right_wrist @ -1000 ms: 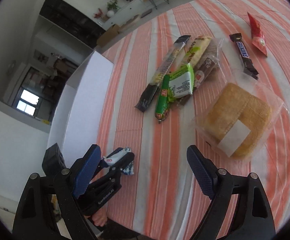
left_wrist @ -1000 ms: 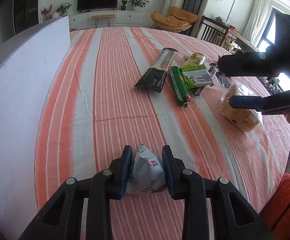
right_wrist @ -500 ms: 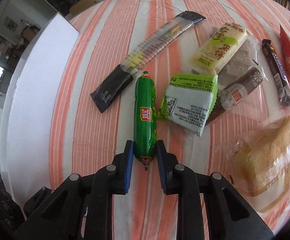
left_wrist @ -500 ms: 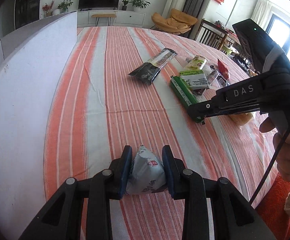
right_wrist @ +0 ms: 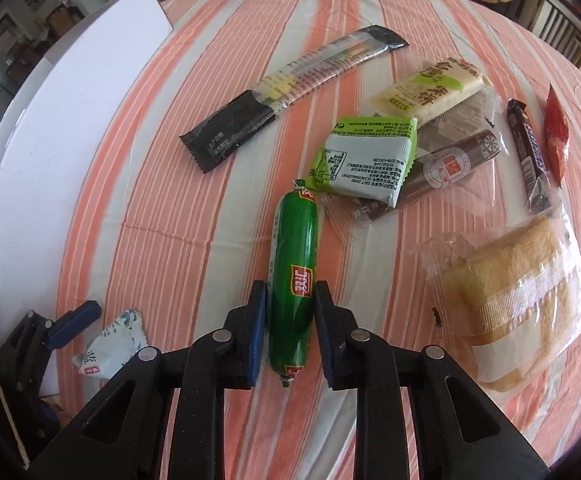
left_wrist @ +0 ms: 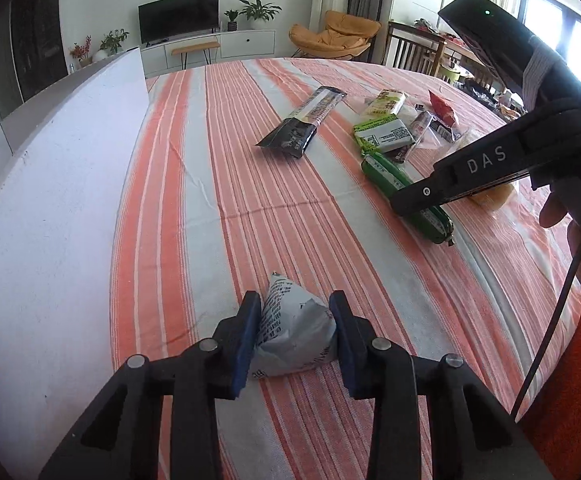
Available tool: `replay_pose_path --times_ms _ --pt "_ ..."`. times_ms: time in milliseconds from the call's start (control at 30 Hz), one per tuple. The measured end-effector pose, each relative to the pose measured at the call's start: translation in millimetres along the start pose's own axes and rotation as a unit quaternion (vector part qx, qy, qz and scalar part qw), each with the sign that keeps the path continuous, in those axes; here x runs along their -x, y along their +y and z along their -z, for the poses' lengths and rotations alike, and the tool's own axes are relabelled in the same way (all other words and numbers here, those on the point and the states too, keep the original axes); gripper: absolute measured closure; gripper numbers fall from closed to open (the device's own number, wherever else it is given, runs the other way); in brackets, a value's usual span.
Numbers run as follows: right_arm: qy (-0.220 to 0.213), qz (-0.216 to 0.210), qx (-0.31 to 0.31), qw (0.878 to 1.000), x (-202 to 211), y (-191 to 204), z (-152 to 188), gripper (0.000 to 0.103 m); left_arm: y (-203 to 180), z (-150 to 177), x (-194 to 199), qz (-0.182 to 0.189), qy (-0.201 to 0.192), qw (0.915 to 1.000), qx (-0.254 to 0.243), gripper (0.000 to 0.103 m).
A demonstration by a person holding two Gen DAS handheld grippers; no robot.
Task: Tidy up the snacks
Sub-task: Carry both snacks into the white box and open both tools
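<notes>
Low on the striped tablecloth (left_wrist: 194, 184), my left gripper (left_wrist: 294, 304) is shut on a small grey-white snack pouch (left_wrist: 296, 332), which rests on the cloth. The right wrist view shows the same pouch (right_wrist: 110, 344) and the left gripper (right_wrist: 72, 322) at the lower left. My right gripper (right_wrist: 290, 296) points steeply down, its blue pads pressed on both sides of a green sausage (right_wrist: 294, 248) that lies on the cloth. In the left wrist view that sausage (left_wrist: 386, 174) shows under the right gripper (left_wrist: 414, 204), with a hand behind it.
A white board (left_wrist: 50, 208) stands along the left. Beyond the sausage lie a long black pack (right_wrist: 290, 92), a green-white packet (right_wrist: 366, 160), a rice-cake pack (right_wrist: 426, 92), a brown sausage (right_wrist: 454, 164), a chocolate bar (right_wrist: 528, 156), a red sachet (right_wrist: 556, 132) and bagged bread (right_wrist: 518, 300).
The right gripper, open a second ago, came down over the pile and shut on the green sausage. The left gripper kept its hold on the pouch and hardly moved.
</notes>
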State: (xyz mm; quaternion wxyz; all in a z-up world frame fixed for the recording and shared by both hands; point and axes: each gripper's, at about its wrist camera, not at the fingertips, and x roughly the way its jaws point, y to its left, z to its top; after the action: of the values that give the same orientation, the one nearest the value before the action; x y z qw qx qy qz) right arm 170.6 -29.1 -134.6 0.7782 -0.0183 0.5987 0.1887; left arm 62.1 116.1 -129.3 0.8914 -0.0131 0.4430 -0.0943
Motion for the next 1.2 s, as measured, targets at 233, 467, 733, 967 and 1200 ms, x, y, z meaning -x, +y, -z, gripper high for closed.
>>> replay_pose_path --times_ms 233,467,733,967,1200 --pt "-0.028 -0.142 -0.104 0.984 45 -38 35 0.079 11 -16 47 0.096 -0.044 0.9906 0.088 0.073" --pt "-0.067 -0.228 -0.063 0.969 98 24 17 0.079 68 -38 163 0.115 -0.137 0.9712 0.158 0.073" --pt "-0.064 -0.313 0.067 0.945 102 189 -35 0.079 195 -4 202 -0.102 -0.142 0.955 0.24 0.072" --pt "-0.097 -0.215 0.114 0.965 65 197 -17 0.028 205 29 145 -0.156 -0.065 0.9563 0.239 0.015" --pt "-0.126 -0.132 0.024 0.983 76 77 43 0.029 145 -11 131 -0.09 -0.112 0.97 0.196 0.013"
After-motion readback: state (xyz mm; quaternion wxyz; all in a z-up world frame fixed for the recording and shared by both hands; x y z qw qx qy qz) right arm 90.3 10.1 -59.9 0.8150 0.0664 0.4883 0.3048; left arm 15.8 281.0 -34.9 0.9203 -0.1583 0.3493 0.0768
